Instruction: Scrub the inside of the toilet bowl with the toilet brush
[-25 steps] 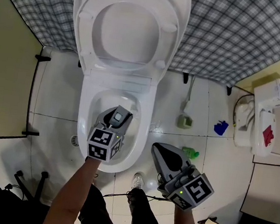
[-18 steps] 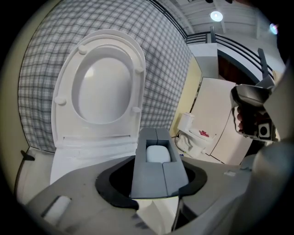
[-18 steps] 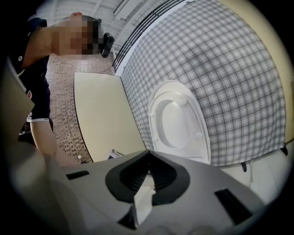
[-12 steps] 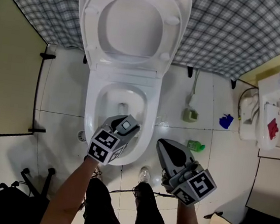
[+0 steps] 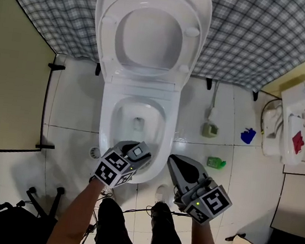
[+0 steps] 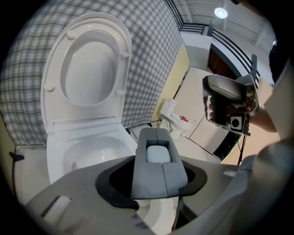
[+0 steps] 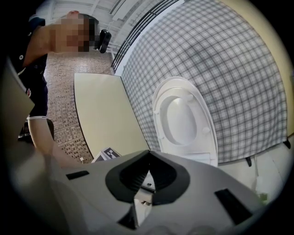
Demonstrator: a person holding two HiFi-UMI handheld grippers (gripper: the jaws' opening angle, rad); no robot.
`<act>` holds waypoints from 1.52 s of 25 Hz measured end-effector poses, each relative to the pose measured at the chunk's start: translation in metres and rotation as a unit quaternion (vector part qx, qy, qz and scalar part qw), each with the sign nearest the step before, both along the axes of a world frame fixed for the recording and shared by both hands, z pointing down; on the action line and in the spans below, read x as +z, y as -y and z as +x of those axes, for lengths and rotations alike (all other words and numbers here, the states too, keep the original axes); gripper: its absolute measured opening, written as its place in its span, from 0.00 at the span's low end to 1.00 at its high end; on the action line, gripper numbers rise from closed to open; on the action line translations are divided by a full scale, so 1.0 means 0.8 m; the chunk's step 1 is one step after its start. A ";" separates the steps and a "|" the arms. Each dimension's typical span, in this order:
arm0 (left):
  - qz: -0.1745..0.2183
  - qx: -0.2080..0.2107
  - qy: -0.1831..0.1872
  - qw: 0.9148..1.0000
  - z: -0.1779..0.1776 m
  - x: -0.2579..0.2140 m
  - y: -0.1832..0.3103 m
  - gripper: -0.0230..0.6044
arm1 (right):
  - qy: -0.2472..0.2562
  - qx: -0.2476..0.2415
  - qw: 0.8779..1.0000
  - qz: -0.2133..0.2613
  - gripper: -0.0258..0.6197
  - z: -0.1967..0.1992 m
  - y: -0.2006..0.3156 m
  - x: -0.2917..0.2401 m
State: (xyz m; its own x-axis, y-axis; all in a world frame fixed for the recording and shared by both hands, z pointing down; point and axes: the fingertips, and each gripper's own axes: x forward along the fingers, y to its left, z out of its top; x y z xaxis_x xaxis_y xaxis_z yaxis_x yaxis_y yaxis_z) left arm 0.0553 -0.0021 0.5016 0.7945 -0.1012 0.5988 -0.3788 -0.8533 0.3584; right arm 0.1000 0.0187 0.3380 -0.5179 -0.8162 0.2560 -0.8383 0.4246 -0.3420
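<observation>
The white toilet has its lid and seat [image 5: 151, 35] raised, and the bowl rim [image 5: 107, 119] lies below them. My left gripper [image 5: 135, 154] hovers over the bowl's front rim, shut on a grey block [image 6: 157, 158] with a pale oval inset; its black jaws flank the block on both sides. The bowl [image 6: 85, 149] shows past it in the left gripper view. My right gripper [image 5: 174, 162] hangs just right of the bowl's front with its jaws closed to a point [image 7: 148, 155] and nothing in them. A white-handled brush [image 5: 212, 118] stands in a greenish holder on the floor, right of the toilet.
A green object [image 5: 216, 163] and a blue one [image 5: 247, 136] lie on the tiles at the right, near a white unit [image 5: 288, 128] with a red mark. The person's shoes [image 5: 161, 195] stand before the toilet. Black stand legs [image 5: 24, 208] are at the bottom left beside a pale panel [image 5: 12, 89].
My left gripper has drawn back from over the middle of the bowl to its front rim, still carrying the grey block. The right gripper has hardly shifted. The camera view has slid.
</observation>
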 end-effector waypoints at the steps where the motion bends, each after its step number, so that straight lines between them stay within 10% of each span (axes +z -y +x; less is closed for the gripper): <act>1: 0.001 0.013 0.006 1.000 -0.001 -0.001 -0.004 0.38 | 0.001 0.000 1.000 0.000 0.04 -0.002 0.001 -0.002; 19: -0.002 0.060 0.078 0.995 -0.093 -0.001 -0.005 0.38 | 0.014 -0.026 1.000 -0.002 0.04 -0.074 0.021 0.002; 38: 0.049 -0.061 0.182 0.980 -0.172 0.005 0.077 0.36 | 0.021 -0.035 0.999 -0.008 0.04 -0.088 0.035 0.011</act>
State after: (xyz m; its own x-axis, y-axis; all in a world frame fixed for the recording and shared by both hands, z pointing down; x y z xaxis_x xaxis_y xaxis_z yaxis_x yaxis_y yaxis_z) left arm -0.0827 -0.0637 0.5060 0.5081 -0.2528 0.8234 -0.5673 -0.8175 0.0991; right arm 0.0292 -0.0091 0.3466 -0.5843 -0.7732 0.2466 -0.7915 0.4759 -0.3834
